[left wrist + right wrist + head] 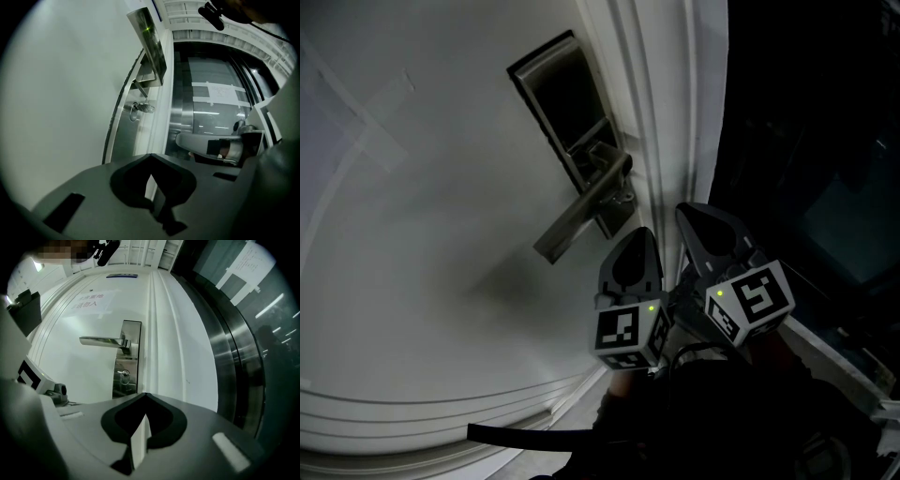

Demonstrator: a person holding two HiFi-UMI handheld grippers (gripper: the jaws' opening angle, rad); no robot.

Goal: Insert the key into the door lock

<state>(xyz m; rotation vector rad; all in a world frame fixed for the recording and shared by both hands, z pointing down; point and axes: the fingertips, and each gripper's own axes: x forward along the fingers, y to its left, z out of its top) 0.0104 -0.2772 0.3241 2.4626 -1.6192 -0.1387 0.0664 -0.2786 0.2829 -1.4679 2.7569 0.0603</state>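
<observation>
By door lock (123, 380) w/ key (146, 108) in: L gripper (150, 155), R gripper (145, 394), fingers closed, empty.

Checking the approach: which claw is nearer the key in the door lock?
Left, seemingly. The left claw points just below the key; the right claw is farther right, by the door frame.

A lever handle (101, 340) is shown lying horizontally in the right gripper view. A printed paper notice (89, 301) is fixed above and to the left of the lever handle. To the right of the handle a white moulded frame (164, 333) is seen, then a brushed-steel strip (229, 357). Farther to the upper right, a taped sheet (248, 263) is visible.
</observation>
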